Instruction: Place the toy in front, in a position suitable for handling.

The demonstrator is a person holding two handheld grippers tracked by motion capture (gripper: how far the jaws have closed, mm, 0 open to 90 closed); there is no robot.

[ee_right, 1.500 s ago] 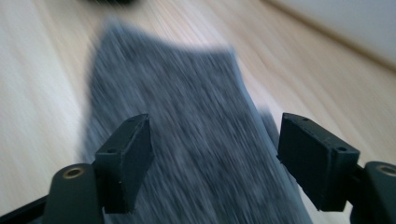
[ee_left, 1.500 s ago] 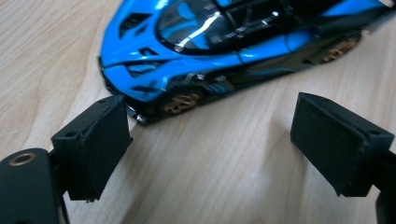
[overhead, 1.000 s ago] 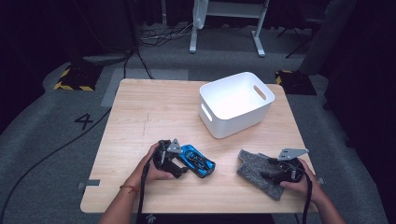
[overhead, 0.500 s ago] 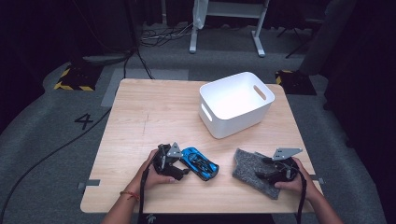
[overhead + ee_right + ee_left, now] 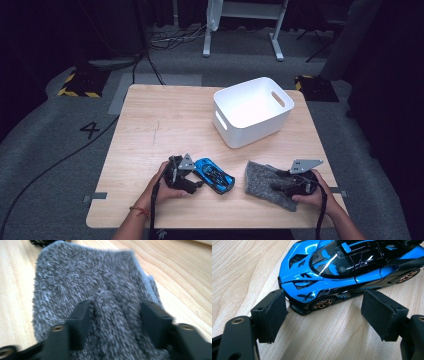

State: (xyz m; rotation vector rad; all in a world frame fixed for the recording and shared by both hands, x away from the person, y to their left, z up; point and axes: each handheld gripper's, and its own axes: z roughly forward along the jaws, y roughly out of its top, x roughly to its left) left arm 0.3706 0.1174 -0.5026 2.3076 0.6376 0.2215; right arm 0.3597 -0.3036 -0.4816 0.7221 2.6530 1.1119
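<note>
My left hand-held gripper point(image 5: 196, 184) is black with a grey triangular plate (brass-ringed screw holes); a red wristband point(image 5: 139, 211) circles that wrist.

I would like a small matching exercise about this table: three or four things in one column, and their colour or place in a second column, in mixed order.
Things:
1. toy car
2. cloth
3. bin
4. left gripper

Descriptions:
A. white, far right part of the table
B. open, beside the car's front
C. blue and black
D. grey and fuzzy, under the right gripper

Pairs: 1-C, 2-D, 3-A, 4-B

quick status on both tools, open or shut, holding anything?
Left tool: open, empty, jaws either side of the blue toy car's nose.
Right tool: open, jaws pressed into the grey cloth, not yet closed.
</note>
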